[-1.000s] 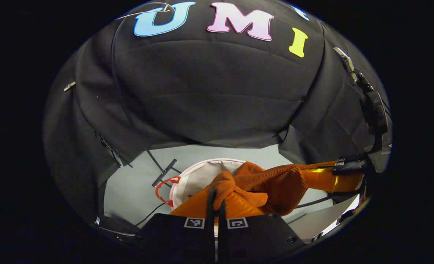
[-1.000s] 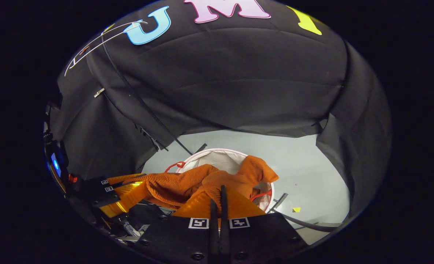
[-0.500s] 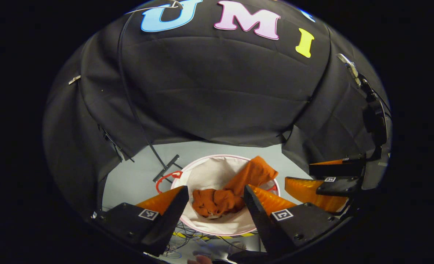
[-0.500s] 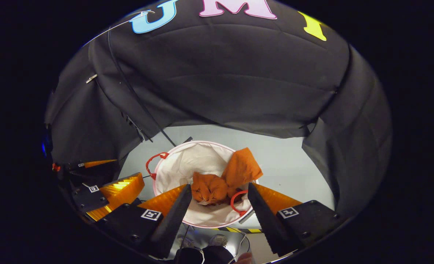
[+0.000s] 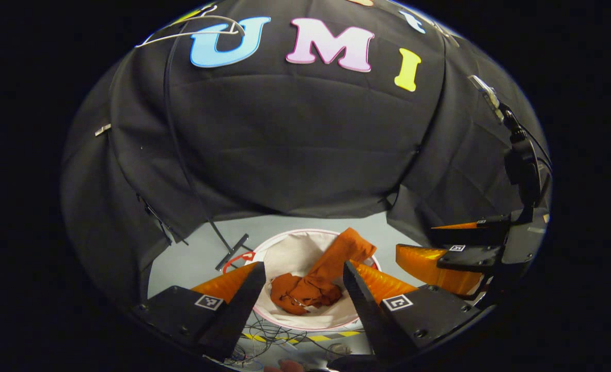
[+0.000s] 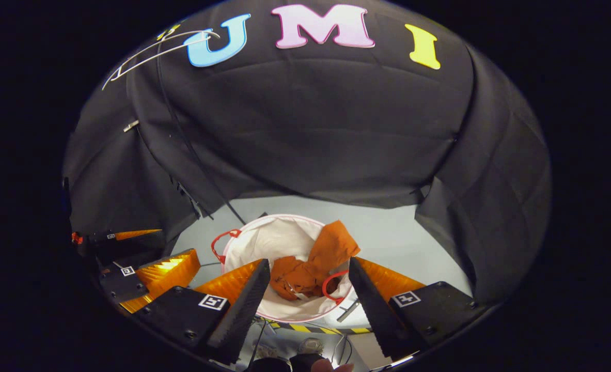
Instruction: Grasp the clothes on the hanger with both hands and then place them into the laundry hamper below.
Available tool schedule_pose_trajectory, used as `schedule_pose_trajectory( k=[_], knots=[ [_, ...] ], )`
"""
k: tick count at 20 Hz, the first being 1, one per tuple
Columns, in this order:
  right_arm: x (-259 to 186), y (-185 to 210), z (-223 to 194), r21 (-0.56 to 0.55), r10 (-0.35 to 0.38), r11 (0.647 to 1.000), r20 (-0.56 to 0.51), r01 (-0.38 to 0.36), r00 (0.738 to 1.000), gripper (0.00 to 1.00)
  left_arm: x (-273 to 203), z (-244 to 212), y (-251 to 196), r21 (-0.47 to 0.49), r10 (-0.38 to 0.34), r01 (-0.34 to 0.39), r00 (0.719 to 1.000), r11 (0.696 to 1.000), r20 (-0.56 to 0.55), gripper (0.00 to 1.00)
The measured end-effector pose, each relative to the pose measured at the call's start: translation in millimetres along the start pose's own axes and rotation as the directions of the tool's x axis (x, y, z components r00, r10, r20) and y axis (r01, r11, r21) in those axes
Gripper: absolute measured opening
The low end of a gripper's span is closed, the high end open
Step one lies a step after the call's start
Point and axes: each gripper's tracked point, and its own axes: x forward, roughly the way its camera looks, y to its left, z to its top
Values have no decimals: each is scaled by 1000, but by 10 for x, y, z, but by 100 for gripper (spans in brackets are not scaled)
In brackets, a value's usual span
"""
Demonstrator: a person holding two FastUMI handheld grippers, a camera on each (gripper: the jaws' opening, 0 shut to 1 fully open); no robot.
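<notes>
- Left tool [image 5: 301,289] stands wide apart above the laundry hamper [image 5: 290,253], gripping nothing
- Right tool [image 6: 305,287] is likewise spread wide over the hamper [image 6: 264,243], with nothing between its fingers
- Orange garment [image 5: 315,281] lies crumpled inside the hamper, one end draped up over the hamper's far rim; the right gripper view shows it [image 6: 310,266] the same way
- Red handle [image 6: 221,243] sticks out at the hamper's left rim, and another red handle [image 6: 331,283] sits at its near right rim
- White wire hanger [image 5: 191,31] hangs bare high above the hamper, against the black wall
- Grey floor [image 6: 388,243] carries the hamper
</notes>
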Motion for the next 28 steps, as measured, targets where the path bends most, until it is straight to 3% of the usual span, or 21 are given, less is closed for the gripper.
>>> schedule_pose_trajectory(
  k=[4,7,9,12,14,17,18,22,28],
  knots=[
    [-601,73,388,34,-31,999,192,25,981,99,-552,215,23,27,2,-5,994,1000,113,96],
    [-1124,186,609,45,-33,999,311,20,950,99,-1040,369,37,57,-6,-6,980,998,198,95],
    [-1500,348,800,57,-1,998,390,-23,921,99,-1379,509,43,70,-10,-9,965,997,262,95],
    [-2113,508,1085,30,24,998,515,-46,857,99,-2035,863,14,83,-7,-27,922,996,388,95],
    [-2582,622,1299,-8,42,999,601,-47,798,98,-2454,1089,28,70,-2,-35,885,997,465,95],
    [-3125,774,1586,-47,42,999,691,-13,722,98,-3087,1421,-2,69,-14,-31,820,997,572,92],
    [-3336,802,1697,-50,39,999,720,-5,693,98,-3297,1539,-1,75,-15,-38,797,996,603,95],
    [-4097,796,2115,8,-3,1000,798,-6,602,100,-4107,1898,-14,87,-32,-42,707,995,707,92],
    [-4659,887,2393,40,-38,999,844,8,535,98,-4730,2246,276,52,11,-78,645,996,764,95]
  ],
)
